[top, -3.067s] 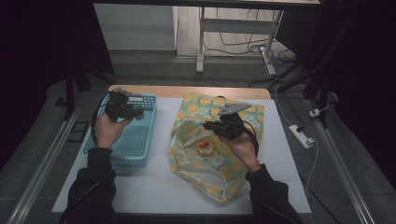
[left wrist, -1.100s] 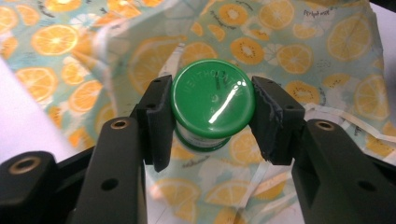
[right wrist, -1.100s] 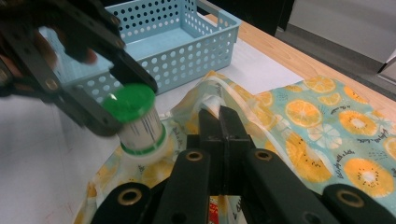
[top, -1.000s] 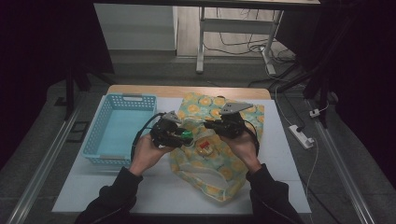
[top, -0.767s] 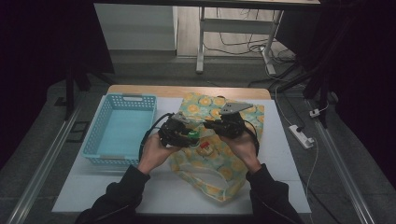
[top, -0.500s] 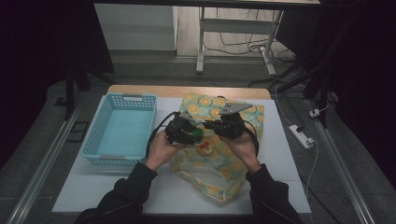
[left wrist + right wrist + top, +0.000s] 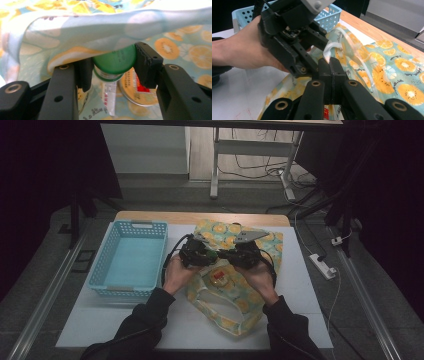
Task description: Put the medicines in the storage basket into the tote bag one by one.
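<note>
**Left gripper view: green-capped bottle at the mouth of the orange-print bag**

Left gripper view shows the left gripper (image 7: 111, 67) clamped on a green-capped bottle (image 7: 115, 60), its 2 pads pressing the cap from either side. The bottle sits right at the opening of the orange-print tote bag (image 7: 175, 47), under the raised upper layer of fabric; a round tin with a red label (image 7: 136, 87) already lies inside the bag, just beyond the bottle.

The right gripper (image 7: 329, 67) has its jaws fully closed on the bag's pale rim (a thin fold pinched between the pads), and it holds that edge lifted, most likely so the mouth stays open for the bottle to pass in.

In the high view, both forearms come in over the bag. The left hand (image 7: 176, 270) is at the bag's left side, its gripper (image 7: 212, 255) pointing across toward the right one (image 7: 227, 255), and the 2 nearly meet above the bag's opening. The right hand (image 7: 260, 277) rests over the bag. The blue plastic basket (image 7: 100, 270) stands left of the bag.
</note>
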Demonstrator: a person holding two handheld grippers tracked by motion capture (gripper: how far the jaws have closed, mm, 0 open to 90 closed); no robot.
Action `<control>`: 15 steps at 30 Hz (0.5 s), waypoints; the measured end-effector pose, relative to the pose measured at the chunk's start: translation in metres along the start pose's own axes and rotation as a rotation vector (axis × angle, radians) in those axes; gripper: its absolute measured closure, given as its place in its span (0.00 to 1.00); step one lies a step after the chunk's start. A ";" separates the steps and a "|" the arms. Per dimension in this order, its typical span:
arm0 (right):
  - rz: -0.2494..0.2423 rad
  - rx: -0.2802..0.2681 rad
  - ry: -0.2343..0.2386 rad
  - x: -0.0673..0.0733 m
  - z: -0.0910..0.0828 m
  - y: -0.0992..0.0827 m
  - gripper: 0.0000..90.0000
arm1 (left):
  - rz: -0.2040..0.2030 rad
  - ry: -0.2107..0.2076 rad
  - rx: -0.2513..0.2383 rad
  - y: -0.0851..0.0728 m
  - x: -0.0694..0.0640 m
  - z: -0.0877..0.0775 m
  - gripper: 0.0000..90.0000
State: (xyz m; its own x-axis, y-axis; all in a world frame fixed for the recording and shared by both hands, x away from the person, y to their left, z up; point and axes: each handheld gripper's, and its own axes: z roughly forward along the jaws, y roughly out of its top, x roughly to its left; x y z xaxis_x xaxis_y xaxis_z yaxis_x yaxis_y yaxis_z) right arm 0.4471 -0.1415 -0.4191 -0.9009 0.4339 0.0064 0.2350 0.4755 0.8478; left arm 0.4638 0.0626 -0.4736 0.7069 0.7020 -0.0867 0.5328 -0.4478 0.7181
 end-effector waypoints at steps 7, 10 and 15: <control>-0.005 0.008 -0.002 0.001 0.002 -0.001 1.00 | -0.011 0.042 0.016 -0.001 0.006 0.011 0.57; 0.000 0.013 0.000 0.001 0.004 -0.001 1.00 | -0.021 0.060 0.016 -0.002 0.009 0.014 0.57; -0.002 0.015 -0.004 0.000 0.004 -0.002 1.00 | -0.021 0.084 0.053 -0.001 0.009 0.019 0.55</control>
State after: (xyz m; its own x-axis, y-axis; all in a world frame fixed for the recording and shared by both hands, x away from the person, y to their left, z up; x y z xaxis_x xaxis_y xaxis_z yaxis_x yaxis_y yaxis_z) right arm 0.4478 -0.1390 -0.4233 -0.9000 0.4360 0.0031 0.2392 0.4879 0.8395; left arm 0.4785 0.0592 -0.4879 0.6549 0.7546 -0.0409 0.5724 -0.4599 0.6789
